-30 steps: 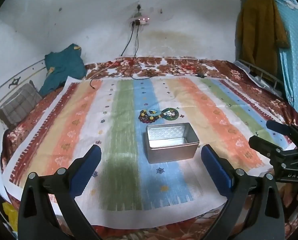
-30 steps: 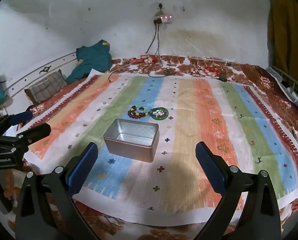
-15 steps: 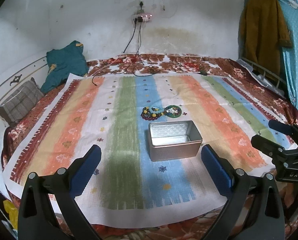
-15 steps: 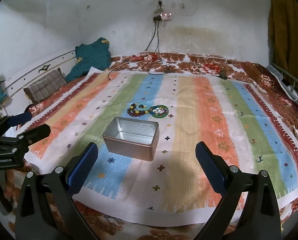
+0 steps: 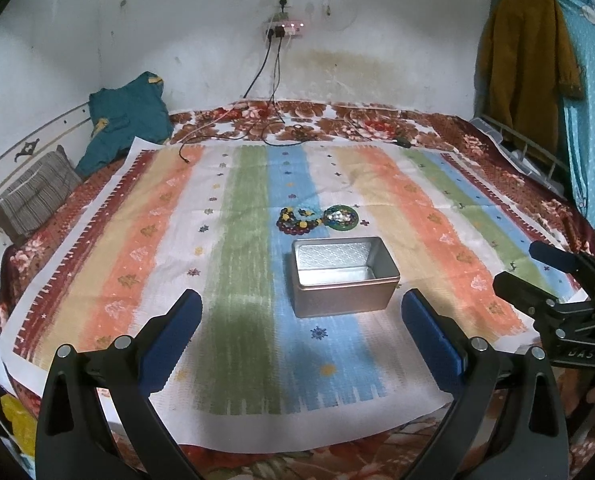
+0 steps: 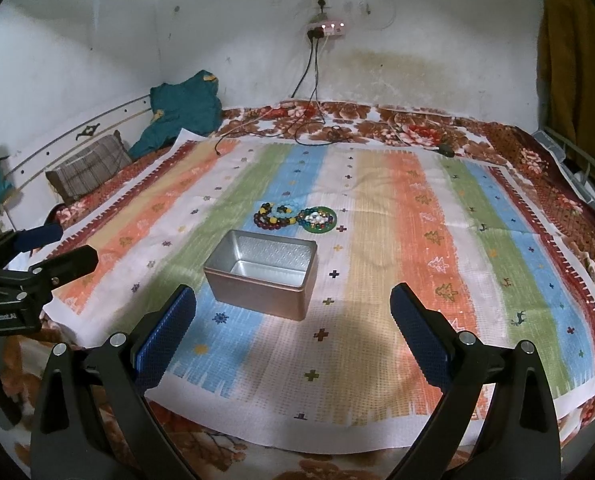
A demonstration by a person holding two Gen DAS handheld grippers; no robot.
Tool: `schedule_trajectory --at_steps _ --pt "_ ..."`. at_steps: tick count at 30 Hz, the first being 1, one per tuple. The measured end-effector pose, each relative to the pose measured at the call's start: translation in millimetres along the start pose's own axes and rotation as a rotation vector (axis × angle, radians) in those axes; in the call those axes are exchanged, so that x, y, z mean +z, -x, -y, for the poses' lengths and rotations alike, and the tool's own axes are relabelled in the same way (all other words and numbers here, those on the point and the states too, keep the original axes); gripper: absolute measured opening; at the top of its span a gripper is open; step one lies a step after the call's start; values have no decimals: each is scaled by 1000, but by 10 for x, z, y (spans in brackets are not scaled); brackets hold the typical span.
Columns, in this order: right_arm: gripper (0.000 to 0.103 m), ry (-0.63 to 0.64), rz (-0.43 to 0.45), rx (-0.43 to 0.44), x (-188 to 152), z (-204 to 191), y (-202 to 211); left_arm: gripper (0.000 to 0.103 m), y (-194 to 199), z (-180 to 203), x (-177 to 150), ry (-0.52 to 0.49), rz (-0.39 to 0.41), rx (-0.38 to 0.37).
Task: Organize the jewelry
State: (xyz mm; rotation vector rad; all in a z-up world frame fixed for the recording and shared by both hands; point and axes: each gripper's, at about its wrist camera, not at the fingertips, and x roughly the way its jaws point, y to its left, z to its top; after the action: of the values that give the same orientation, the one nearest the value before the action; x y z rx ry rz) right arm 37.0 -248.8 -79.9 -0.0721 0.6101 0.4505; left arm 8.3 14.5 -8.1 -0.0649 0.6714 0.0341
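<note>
Left tongs [image 5: 299, 322]: blue pads spread wide apart, holding nothing, low over the near edge of the striped cloth [image 5: 145, 240].
Right tongs [image 6: 293, 320]: likewise parted and empty; also seen at the right margin of the left wrist view.
Tin [image 6: 263, 278]: one, rectangular, metal, open-topped, nothing inside; stood on the cloth just beyond both tongs.
Jewelry: one dark beaded strand [image 6: 271, 220] coiled beside one green ring-shaped piece [image 6: 319, 220], touching, just behind the tin; further pieces in the heap could not be counted.
Bed [image 6: 537, 168]: one, floral cover beneath the cloth.
Pillow [image 5: 33, 194]: one, at the far left.
</note>
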Motion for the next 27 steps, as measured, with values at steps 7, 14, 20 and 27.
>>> schedule_trajectory --at_steps 7,14,20,27 --pt "99 -6 -13 -6 13 6 -42 98 -18 -11 0 6 -8 4" --pt "99 -5 -26 -10 21 10 -94 98 -34 -20 7 8 -17 14" --pt "99 -28 -43 -10 40 50 -146 98 -69 -27 7 12 -30 16" --pt "99 -19 -58 -12 76 41 -200 97 -128 -51 35 17 -50 13"
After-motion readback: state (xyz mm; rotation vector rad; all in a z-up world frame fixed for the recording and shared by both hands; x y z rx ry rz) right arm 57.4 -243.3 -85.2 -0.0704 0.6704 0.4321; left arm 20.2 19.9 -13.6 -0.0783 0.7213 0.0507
